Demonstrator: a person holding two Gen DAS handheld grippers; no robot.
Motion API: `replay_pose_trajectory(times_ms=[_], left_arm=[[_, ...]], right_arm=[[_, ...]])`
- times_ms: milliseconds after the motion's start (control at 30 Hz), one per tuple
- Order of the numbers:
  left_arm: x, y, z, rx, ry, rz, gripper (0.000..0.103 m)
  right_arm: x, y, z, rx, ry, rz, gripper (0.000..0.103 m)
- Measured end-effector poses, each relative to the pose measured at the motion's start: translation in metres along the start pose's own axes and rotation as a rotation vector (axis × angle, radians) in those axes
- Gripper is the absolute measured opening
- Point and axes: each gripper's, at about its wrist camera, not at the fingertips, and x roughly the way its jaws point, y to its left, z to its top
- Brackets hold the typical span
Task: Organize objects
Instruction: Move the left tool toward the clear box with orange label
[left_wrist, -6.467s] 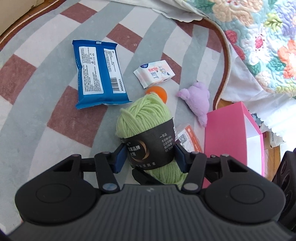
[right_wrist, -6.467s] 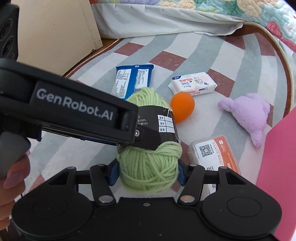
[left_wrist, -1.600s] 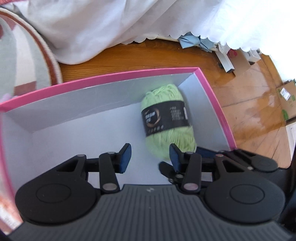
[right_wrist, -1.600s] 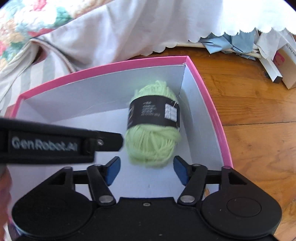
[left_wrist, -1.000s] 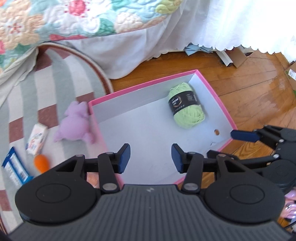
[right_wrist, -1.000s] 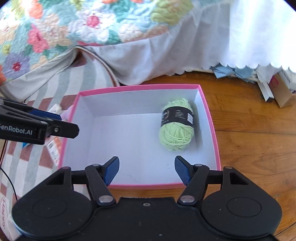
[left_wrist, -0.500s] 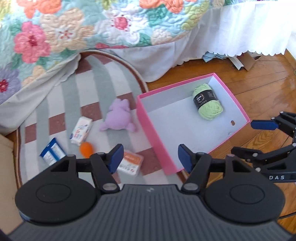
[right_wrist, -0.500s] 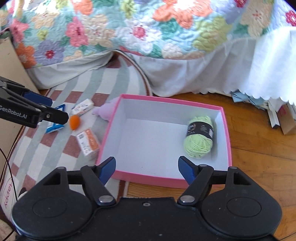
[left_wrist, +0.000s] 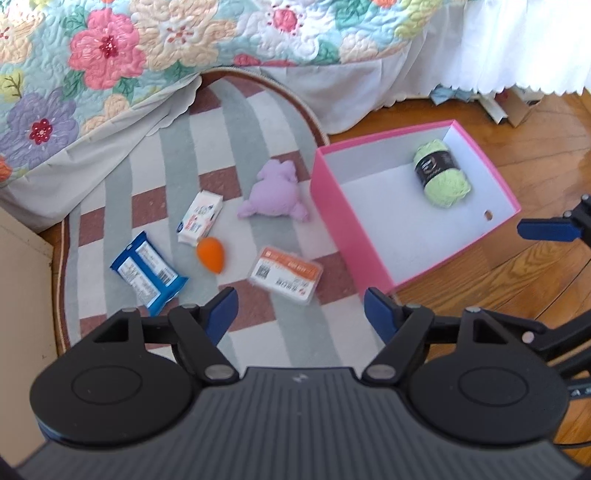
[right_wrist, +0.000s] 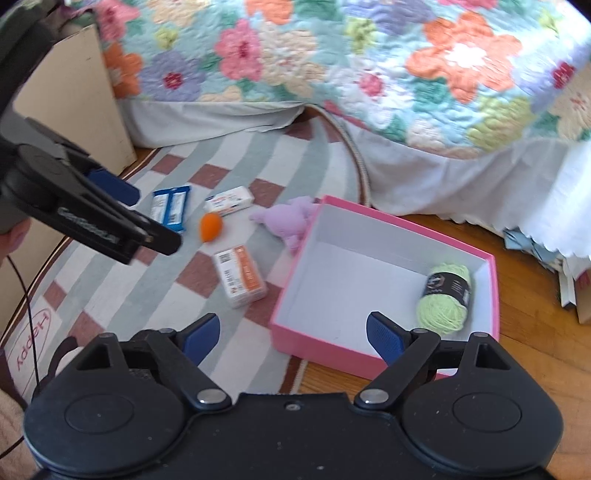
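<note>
A green yarn ball (left_wrist: 441, 177) with a black band lies in the far corner of the pink box (left_wrist: 369, 236), also seen in the right wrist view as yarn (right_wrist: 445, 295) in the box (right_wrist: 314, 343). On the striped rug lie a purple plush (left_wrist: 275, 194), a white tissue pack (left_wrist: 201, 218), an orange egg-shaped toy (left_wrist: 211, 254), a blue pack (left_wrist: 147, 273) and an orange-white pack (left_wrist: 286, 275). My left gripper (left_wrist: 300, 304) hangs high above the rug, jaws opening, nothing between them. My right gripper (right_wrist: 291, 326) hovers over the box's near edge, jaws opening and empty.
A bed with a floral quilt (right_wrist: 369, 74) and white skirt borders the rug at the back. A beige cabinet (right_wrist: 74, 92) stands at the left. Wooden floor (left_wrist: 517, 277) lies right of the box, with cardboard clutter (left_wrist: 517, 107) under the bed. A hand (right_wrist: 11, 236) holds the left gripper.
Both grippers have risen and drawn back from the box, leaving the yarn inside. Their jaws have spread wider. The rug's loose objects have come into view.
</note>
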Motion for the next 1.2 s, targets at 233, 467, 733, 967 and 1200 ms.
replay_pose_trajectory(times_ms=[233,467,733,967,1200], left_arm=[[0.0,0.009,-0.018,0.001,0.006,0.015,0.081],[0.006,0.023,-0.03,-0.036,0.018,-0.005,0.084],[0.026,0.044,-0.035,-0.09,0.033,-0.025,0.084],[0.056,0.06,-0.035,-0.114,0.054,-0.048,0.083],[0.089,0.075,-0.036,-0.14,0.08,-0.068,0.081]], right_arm=[[0.002,0.029,0.002,-0.048,0.0,0.039,0.091],[0.014,0.051,0.004,-0.065,0.003,0.077,0.092],[0.04,0.065,0.006,-0.062,0.004,0.102,0.092],[0.071,0.076,0.002,-0.058,-0.028,0.098,0.092],[0.101,0.084,-0.004,0.022,-0.068,0.125,0.091]])
